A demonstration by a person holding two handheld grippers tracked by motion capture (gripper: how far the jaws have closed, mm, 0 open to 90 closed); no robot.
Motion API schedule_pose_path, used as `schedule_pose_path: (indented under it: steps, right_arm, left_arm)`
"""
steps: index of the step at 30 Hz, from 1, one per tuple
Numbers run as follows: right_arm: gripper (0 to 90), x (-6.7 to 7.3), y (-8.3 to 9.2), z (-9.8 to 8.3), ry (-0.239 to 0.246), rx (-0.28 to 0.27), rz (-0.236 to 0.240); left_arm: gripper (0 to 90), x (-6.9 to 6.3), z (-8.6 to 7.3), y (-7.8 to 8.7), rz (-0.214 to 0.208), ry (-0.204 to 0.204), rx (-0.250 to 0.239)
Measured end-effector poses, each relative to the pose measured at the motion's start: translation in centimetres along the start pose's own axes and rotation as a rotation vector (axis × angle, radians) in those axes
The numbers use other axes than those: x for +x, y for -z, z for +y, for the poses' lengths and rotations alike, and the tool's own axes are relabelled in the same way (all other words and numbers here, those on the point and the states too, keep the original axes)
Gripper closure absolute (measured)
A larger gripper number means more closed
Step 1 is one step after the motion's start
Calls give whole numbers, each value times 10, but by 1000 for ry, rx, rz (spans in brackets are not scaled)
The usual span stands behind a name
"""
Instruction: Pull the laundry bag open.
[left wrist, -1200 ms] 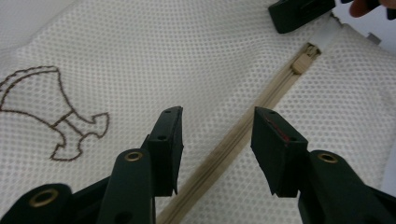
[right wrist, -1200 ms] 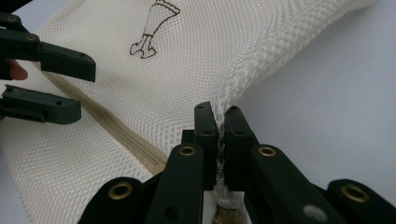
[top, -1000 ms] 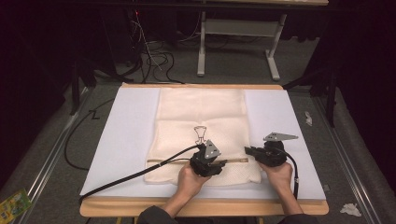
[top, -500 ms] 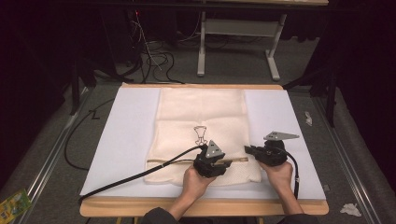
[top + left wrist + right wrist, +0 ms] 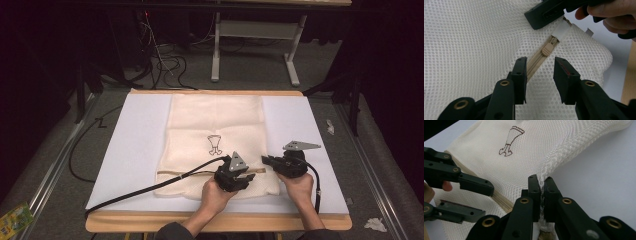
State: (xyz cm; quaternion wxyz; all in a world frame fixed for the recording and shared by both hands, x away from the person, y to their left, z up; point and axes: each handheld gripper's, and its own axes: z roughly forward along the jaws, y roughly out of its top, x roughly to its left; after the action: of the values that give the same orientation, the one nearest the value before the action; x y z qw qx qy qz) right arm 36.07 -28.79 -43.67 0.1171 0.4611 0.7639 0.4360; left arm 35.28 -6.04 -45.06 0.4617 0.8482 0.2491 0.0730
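Nearest me in the high view, my left hand [image 5: 216, 194] and right hand [image 5: 299, 186] come up from six o'clock over the table's wooden edge [image 5: 220, 222]. My left gripper [image 5: 243, 176] sits on the near part of the cream mesh bag [image 5: 215, 120], its jaws parted and just now closing, with nothing pressed between them. In the left gripper view the tan zipper [image 5: 536, 61] runs up between those jaws toward one o'clock, and its pull tab [image 5: 547, 49] lies just beyond the tips, untouched. At three o'clock from it, my right gripper [image 5: 267, 161] has its jaws pressed together on the bag's edge; the right gripper view shows a fold of mesh [image 5: 542, 185] pinched between the pads. The bag lies flat at the centre of the white sheet [image 5: 135, 145], stretching away toward twelve o'clock. A small dark line drawing [image 5: 214, 145] marks the bag just past the grippers, toward eleven o'clock. Far beyond the table, a pale desk frame [image 5: 255, 37] stands on the floor.
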Motion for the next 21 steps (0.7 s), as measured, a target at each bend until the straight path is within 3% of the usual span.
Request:
schedule_pose_path:
  steps: [13, 21]
  right_arm:
    - [878, 3, 2, 2, 3, -16, 16]
    - [878, 3, 1, 3, 1, -18, 21]
  left_arm:
    - [589, -4, 0, -16, 0, -17, 38]
    - [582, -6, 0, -19, -9, -5, 16]
